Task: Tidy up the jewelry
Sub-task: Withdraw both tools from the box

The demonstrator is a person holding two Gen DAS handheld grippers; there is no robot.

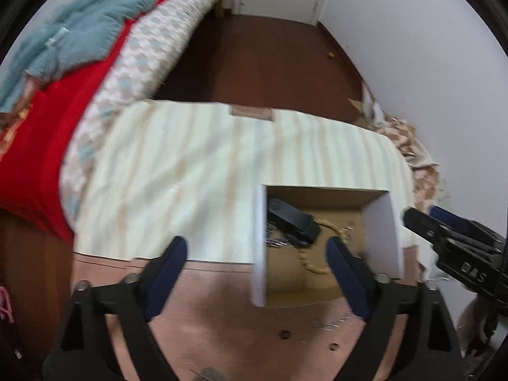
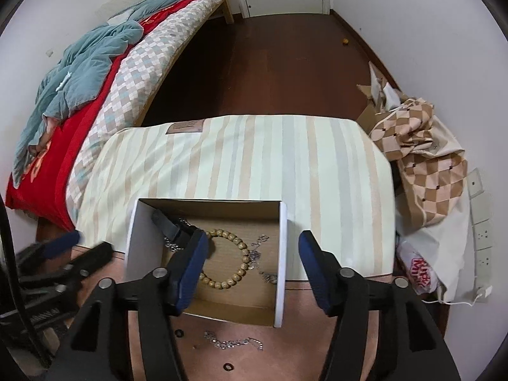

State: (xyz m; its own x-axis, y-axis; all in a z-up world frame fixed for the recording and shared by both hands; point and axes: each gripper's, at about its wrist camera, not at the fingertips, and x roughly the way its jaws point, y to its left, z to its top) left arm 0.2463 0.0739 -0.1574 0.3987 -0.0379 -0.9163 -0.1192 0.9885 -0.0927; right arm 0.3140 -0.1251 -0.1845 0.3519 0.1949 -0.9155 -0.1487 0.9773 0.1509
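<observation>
A white-walled cardboard box (image 2: pixel 282 254) stands open on the table; it also shows in the left wrist view (image 1: pixel 258 247). Inside lie a wooden bead bracelet (image 2: pixel 235 254), thin silver chains (image 2: pixel 260 254) and a black strap-like object (image 1: pixel 292 219). A silver chain (image 2: pixel 231 343) lies on the tabletop in front of the box, with a small dark ring (image 2: pixel 227 366) close by. My right gripper (image 2: pixel 250 270) is open and empty, held just above the box's front. My left gripper (image 1: pixel 257 273) is open and empty at the box's left front corner.
A striped cloth (image 2: pixel 254 158) covers the far part of the table. A bed with red and blue bedding (image 2: pixel 79 95) stands to the left. Checkered bags (image 2: pixel 422 165) sit on the floor at the right. Another small ring (image 1: pixel 284 334) lies on the table.
</observation>
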